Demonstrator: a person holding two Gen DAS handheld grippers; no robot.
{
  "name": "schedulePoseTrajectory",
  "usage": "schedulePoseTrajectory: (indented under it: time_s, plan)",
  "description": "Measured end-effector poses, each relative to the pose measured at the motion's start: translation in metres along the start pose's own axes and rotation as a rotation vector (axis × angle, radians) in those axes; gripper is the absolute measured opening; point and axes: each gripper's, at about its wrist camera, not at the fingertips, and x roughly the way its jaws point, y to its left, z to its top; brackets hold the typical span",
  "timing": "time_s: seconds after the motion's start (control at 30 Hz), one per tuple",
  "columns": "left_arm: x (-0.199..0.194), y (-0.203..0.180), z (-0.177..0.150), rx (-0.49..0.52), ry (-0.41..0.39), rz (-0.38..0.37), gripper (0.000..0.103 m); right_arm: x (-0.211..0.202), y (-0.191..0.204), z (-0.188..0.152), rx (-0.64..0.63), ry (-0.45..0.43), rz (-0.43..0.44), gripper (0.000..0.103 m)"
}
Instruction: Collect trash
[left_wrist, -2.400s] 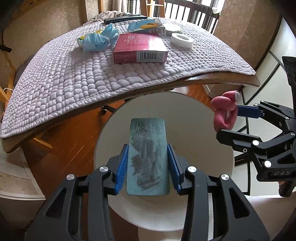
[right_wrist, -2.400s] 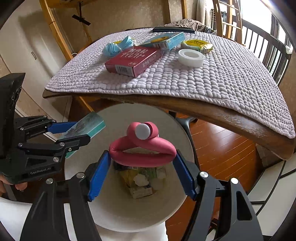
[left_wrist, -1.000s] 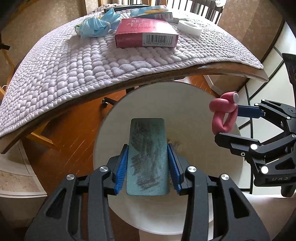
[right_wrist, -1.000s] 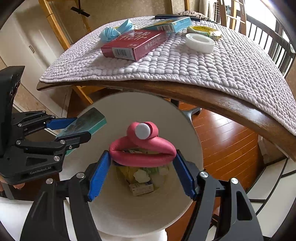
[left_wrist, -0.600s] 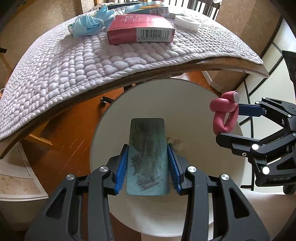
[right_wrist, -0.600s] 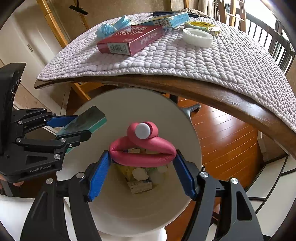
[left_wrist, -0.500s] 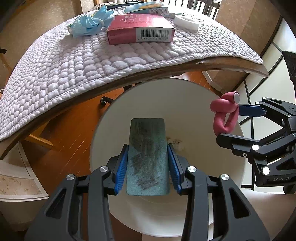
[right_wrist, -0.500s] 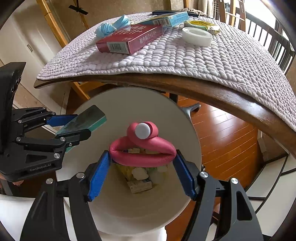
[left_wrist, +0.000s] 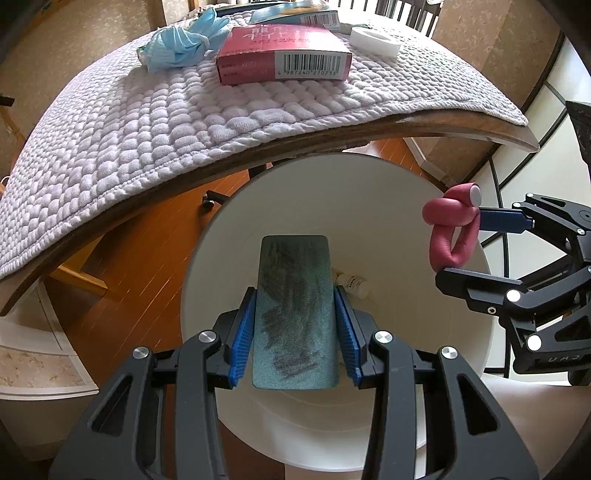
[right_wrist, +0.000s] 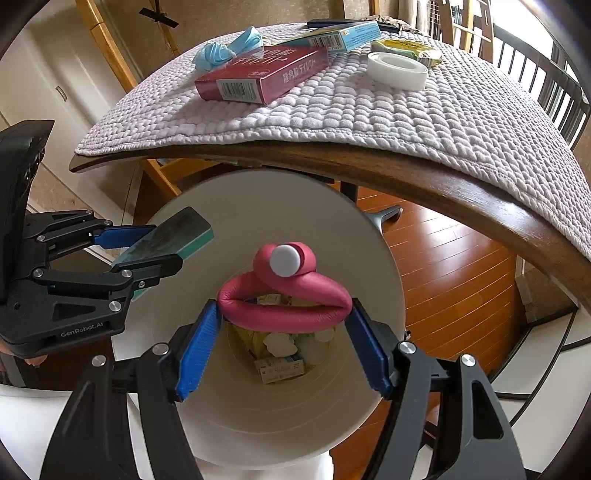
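Note:
My left gripper (left_wrist: 294, 328) is shut on a teal block with a scuffed dark top (left_wrist: 295, 310), held over the mouth of the white bin (left_wrist: 399, 192). From the right wrist view the same left gripper (right_wrist: 147, 251) and teal block (right_wrist: 170, 236) hang over the bin's left rim. My right gripper (right_wrist: 284, 332) is shut on a twisted pink foam roller (right_wrist: 284, 299) above the white bin (right_wrist: 258, 206). That pink roller (left_wrist: 450, 236) and right gripper (left_wrist: 461, 247) sit at the bin's right rim. Several pieces of trash (right_wrist: 280, 350) lie at the bottom.
Just beyond the bin a wooden table edge (right_wrist: 443, 184) carries a lilac quilted mat (left_wrist: 129, 122). On it lie a red box (left_wrist: 280, 55), a crumpled blue mask (left_wrist: 177, 48), a white tape roll (right_wrist: 397, 68), a blue box (right_wrist: 332, 37) and a yellow packet (right_wrist: 406, 48). Orange wood floor (right_wrist: 450, 277) surrounds the bin.
Both grippers have come slightly closer to the bin and table edge, still gripping the teal block and the pink roller. Nothing was let go.

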Motion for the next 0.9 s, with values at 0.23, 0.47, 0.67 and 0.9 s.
schedulePoseTrajectory:
  time_s: [0.23, 0.47, 0.67, 0.9]
  plan:
    - [0.004, 0.001, -0.004, 0.002, 0.004, 0.001, 0.043, 0.001, 0.0, 0.0, 0.002, 0.002, 0.0, 0.068]
    - [0.006, 0.002, -0.004, 0.004, 0.007, 0.003, 0.043, 0.004, -0.001, 0.0, 0.006, 0.006, -0.001, 0.068]
    - [0.008, 0.0, 0.0, 0.01, 0.005, 0.01, 0.058, 0.002, -0.005, -0.002, 0.016, 0.002, -0.005, 0.072]
    - [-0.004, 0.006, 0.001, 0.002, -0.033, 0.021, 0.073, -0.015, -0.016, 0.002, 0.056, -0.055, -0.022, 0.089]
